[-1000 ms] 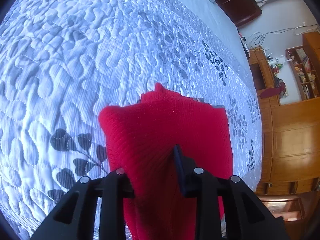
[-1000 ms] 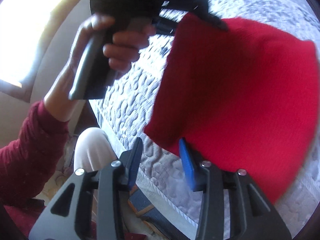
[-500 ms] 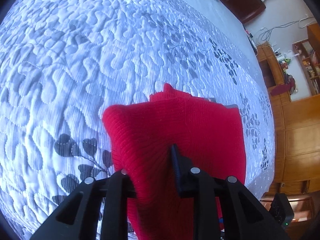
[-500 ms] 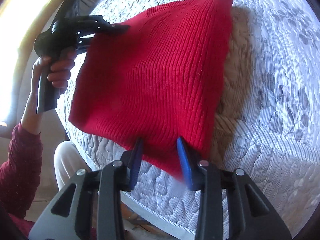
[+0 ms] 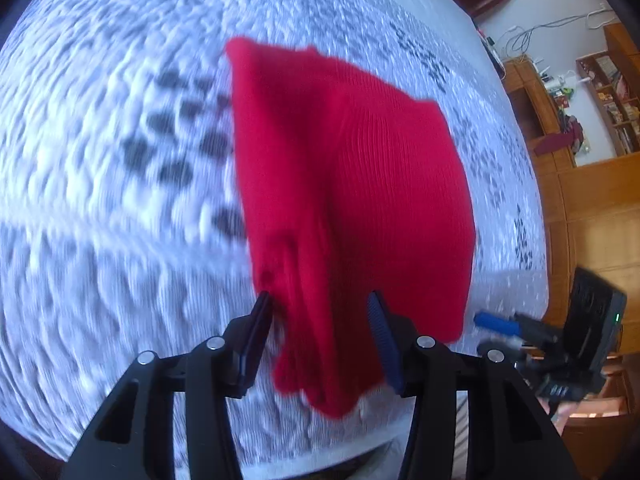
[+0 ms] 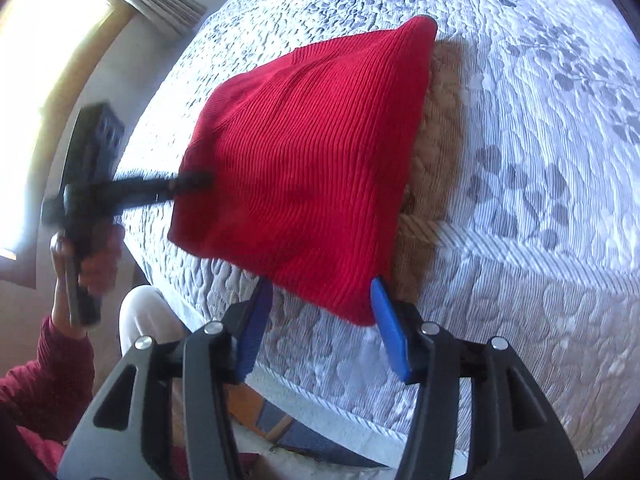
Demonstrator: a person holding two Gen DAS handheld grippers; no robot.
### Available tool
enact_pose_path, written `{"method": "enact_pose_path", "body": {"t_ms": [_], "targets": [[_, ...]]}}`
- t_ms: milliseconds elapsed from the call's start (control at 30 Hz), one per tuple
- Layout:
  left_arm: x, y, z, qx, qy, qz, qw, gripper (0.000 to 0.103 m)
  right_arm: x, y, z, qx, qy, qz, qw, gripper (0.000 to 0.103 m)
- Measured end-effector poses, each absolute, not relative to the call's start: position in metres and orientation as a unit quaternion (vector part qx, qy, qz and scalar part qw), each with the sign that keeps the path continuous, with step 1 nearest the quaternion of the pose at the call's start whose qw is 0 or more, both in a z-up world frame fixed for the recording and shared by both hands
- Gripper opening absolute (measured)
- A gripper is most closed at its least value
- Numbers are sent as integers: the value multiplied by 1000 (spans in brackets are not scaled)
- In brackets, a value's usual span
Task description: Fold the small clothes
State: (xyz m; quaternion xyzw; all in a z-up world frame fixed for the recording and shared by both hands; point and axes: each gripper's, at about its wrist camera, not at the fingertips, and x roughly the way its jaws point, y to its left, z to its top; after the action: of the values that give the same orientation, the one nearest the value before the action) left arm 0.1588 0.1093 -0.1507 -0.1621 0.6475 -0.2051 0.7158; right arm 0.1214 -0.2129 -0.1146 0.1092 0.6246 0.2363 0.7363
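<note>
Red knit garment (image 6: 304,168) lies just ahead of your two hand-held grippers, left (image 5: 320,336) and right (image 6: 320,320), both just spread, its near edge loose between their jaws.

No readable text, labels, brands or numbers in either view.

The red knitted garment (image 6: 304,168) carries no visible tag or print, and the quilted bedspread (image 6: 540,184) shows only a leaf pattern (no lettering). Books and small items on the wooden shelves (image 5: 612,92) at the far right of the left wrist view are too small and blurred to read; a tiny green light glows on the black device (image 5: 596,320) there, with no markings legible.
</note>
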Motion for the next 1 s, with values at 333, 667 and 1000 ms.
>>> {"method": "enact_pose_path", "body": {"t_ms": [333, 667, 1000], "targets": [[130, 105, -157, -165, 644, -187, 723, 45, 114, -223, -132, 146, 645, 210, 720, 56], [132, 105, -160, -148, 650, -179, 724, 23, 133, -206, -159, 160, 679, 214, 683, 41], [140, 106, -152, -114, 650, -191, 727, 17, 129, -215, -126, 144, 657, 251, 696, 13]]}}
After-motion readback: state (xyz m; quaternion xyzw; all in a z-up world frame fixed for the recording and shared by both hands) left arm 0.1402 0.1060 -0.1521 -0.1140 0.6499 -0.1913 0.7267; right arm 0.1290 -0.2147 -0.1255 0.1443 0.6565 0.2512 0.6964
